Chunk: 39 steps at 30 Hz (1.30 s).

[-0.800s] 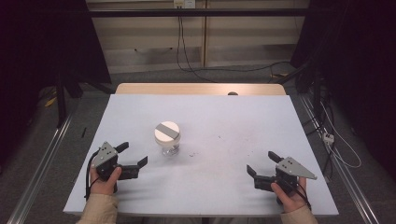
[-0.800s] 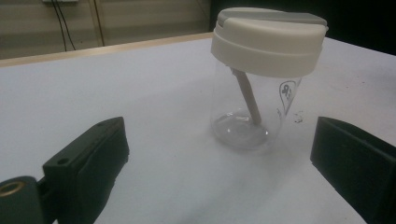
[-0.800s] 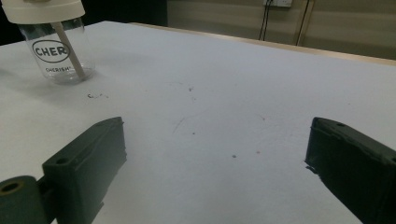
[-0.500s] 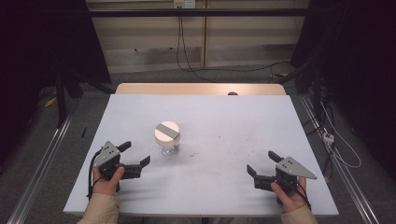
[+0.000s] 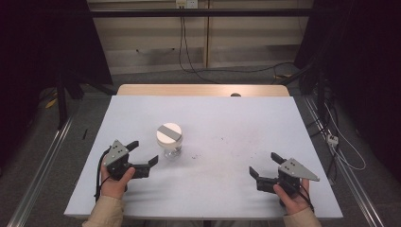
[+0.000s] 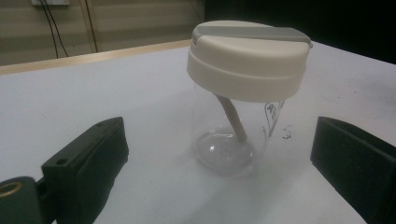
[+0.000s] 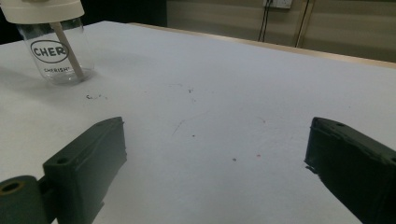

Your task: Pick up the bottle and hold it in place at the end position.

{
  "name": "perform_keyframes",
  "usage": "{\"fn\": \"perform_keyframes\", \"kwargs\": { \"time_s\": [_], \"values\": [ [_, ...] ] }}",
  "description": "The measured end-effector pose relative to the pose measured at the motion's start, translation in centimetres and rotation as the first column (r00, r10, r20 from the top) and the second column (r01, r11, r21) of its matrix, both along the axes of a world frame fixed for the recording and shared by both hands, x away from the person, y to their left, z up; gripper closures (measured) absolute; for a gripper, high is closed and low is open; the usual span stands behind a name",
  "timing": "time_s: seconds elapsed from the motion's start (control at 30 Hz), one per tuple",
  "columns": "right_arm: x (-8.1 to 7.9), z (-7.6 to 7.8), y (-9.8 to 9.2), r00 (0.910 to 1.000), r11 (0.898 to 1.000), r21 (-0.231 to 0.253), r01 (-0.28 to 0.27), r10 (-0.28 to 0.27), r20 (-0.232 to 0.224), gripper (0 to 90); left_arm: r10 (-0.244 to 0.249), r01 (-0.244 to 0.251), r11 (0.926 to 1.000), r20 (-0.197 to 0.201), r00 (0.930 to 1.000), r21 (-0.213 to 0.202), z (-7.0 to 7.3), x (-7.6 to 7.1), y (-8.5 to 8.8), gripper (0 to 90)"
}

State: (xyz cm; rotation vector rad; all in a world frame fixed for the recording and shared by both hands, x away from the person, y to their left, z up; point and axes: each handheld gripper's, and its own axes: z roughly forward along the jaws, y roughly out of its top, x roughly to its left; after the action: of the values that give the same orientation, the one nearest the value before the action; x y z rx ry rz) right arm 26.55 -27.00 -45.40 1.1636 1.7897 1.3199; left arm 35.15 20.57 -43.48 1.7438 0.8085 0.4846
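While your left gripper (image 5: 142, 153) faces the lidded clear cup (image 5: 169, 141) on the desk (image 5: 236, 123) with jaws apart and empty, nothing is grasped yet, and your right gripper (image 5: 266, 165) waits well apart, jaws apart too.

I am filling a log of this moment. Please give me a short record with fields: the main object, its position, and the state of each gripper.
object: clear cup with cream lid and straw
position: upright on the white table, left of centre
left gripper: open, jaws pointing at the cup, not touching it
right gripper: open, holds nothing, far from the cup
table surface: small dark marks near the cup
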Motion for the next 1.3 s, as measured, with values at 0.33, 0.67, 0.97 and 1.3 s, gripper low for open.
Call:
{"fn": "perform_keyframes", "kwargs": {
  "time_s": [0.33, 0.67, 0.97, 1.3],
  "values": [
    [0.2, 0.0, 0.2, 1.0, 1.0, -0.003, -0.006, 0.006, 0.003, 4.7, 0.001, -0.001, 0.9998, -0.012, 0.9999, 0.019, 0.0, 0.3, -1.8, 3.8],
    [0.1, 0.0, 0.2, 1.0, 1.0, -0.005, -0.006, 0.006, 0.003, 4.7, 0.026, -0.025, 0.999, -0.026, 0.9993, 0.038, -0.1, 0.8, -3.2, 3.8],
    [-0.1, 0.0, 0.0, 1.0, 1.0, -0.003, 0.006, -0.006, 0.001, 4.7, 0.022, -0.021, 0.999, -0.039, 0.999, 0.04, -0.3, 1.1, -4.1, 3.8],
    [0.1, -0.2, 0.0, 1.0, 1.0, -0.004, -0.002, 0.002, -0.008, 4.7, 0.019, -0.018, 0.9994, -0.04, 0.999, 0.029, -0.2, 1.1, -4.1, 3.8]
  ]
}}
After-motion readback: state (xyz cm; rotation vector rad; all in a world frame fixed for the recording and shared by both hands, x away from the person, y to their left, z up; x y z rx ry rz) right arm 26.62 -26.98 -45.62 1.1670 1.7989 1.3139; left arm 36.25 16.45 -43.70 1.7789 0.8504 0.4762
